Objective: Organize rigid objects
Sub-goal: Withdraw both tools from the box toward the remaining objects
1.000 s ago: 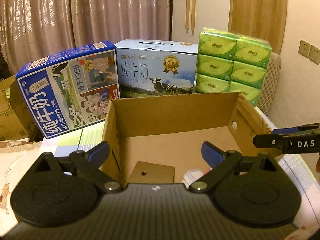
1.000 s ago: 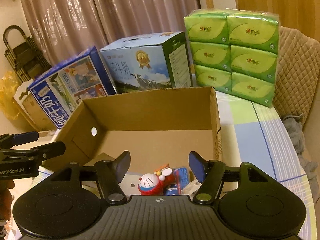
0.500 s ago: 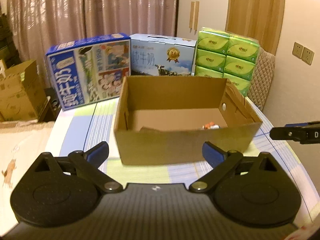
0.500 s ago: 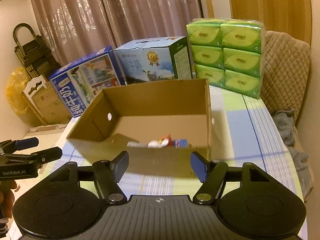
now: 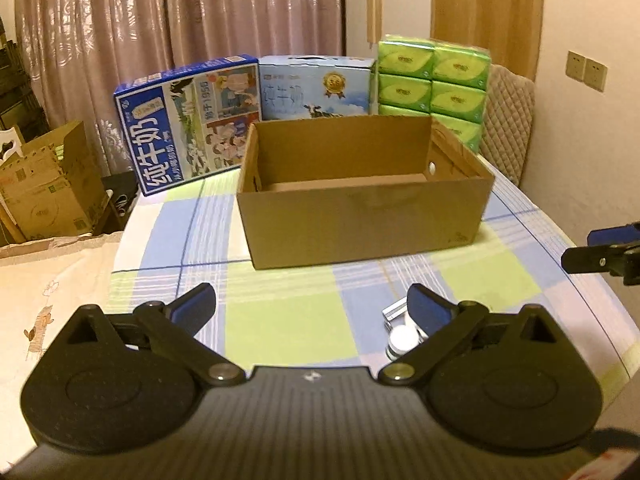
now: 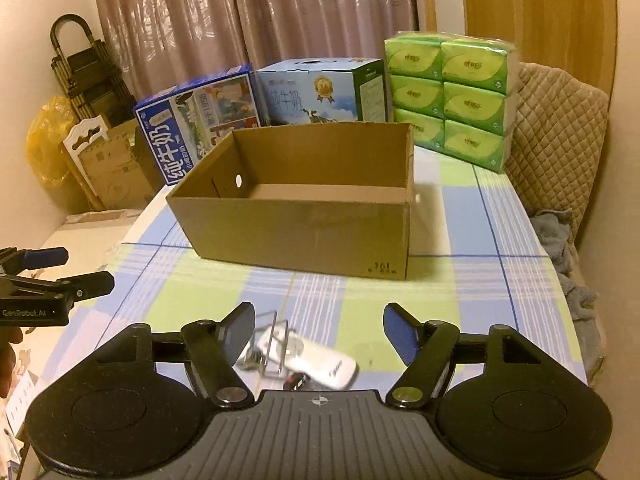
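Box (image 5: 364, 216), open-topped cardboard, stands mid-surface (image 5: 280, 316) on the checked cloth, its near wall facing both cameras. A band of bare cloth lies between that wall and both grippers. Behind the box, close to its far rim, stand a dark blue milk carton (image 5: 188, 120), a pale blue milk carton (image 5: 316, 88) and a green tissue pack (image 5: 436, 80). The surface's left edge drops toward stacked cardboard (image 5: 44, 184); at the right edge stands a quilted chair (image 6: 556, 128).

The left hand-held gripper (image 5: 312, 304) is spread wide and holds nothing; so is the right hand-held gripper (image 6: 320, 328).

The right view shows a white device (image 6: 320, 364) and a wire clip (image 6: 272, 344) on the cloth between its fingers, nearer the left one. The left view catches only small pale items (image 5: 400, 332) half hidden by its right finger. Neither view shows the box's floor.
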`<state>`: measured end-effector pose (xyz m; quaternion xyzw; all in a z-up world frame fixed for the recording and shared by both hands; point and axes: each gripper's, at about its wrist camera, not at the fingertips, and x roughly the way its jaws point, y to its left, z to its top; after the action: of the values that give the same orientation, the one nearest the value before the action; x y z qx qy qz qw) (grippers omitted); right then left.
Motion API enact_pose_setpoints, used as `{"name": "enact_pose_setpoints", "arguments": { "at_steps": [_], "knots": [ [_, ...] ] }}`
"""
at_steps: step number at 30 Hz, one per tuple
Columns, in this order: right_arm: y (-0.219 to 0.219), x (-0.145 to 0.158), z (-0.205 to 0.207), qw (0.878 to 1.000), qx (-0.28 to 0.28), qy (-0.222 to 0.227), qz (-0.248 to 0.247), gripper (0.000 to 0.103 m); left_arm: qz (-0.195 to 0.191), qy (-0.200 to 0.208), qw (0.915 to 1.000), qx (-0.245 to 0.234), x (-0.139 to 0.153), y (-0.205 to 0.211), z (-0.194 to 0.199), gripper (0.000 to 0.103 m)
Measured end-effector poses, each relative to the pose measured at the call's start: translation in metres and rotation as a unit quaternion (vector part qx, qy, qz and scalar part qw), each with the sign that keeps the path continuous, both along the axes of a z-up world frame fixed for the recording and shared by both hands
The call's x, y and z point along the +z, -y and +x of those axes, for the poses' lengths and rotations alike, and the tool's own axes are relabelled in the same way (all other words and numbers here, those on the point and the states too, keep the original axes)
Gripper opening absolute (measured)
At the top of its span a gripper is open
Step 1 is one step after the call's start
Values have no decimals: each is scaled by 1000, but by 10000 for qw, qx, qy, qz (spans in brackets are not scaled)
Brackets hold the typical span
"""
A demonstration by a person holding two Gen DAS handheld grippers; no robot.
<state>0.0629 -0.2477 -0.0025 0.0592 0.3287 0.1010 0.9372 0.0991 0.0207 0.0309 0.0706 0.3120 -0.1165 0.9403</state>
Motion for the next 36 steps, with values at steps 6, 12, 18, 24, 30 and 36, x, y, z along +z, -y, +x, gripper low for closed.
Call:
{"name": "enact_pose_setpoints", "arguments": {
  "at_steps": [6, 12, 18, 24, 30, 36],
  "knots": [
    [3, -8, -18, 9999, -35, -90, -64, 68, 149, -101, 9996, -231, -7, 7, -1, 101],
    [12, -3, -23, 9998, -163, -107, -53, 69, 235, -62, 9988, -417, -7, 16, 4, 101],
    [10, -1, -20, 9997, -201, -75, -91, 69, 235, -134, 9983, -519, -20, 22, 10, 101],
    [1, -10, -19, 9994, -196, -175, -236, 69, 90, -317, 9982, -495, -38, 21, 14, 101],
    [-7, -24, -15, 9990, -78, -250, -375, 69, 74, -461, 9982, -388, -56, 20, 20, 101],
    [-6, -45, -10, 9990, -30, -327, -306, 69, 176, -631, 9973, -326, -73, 24, 29, 101]
  ]
}}
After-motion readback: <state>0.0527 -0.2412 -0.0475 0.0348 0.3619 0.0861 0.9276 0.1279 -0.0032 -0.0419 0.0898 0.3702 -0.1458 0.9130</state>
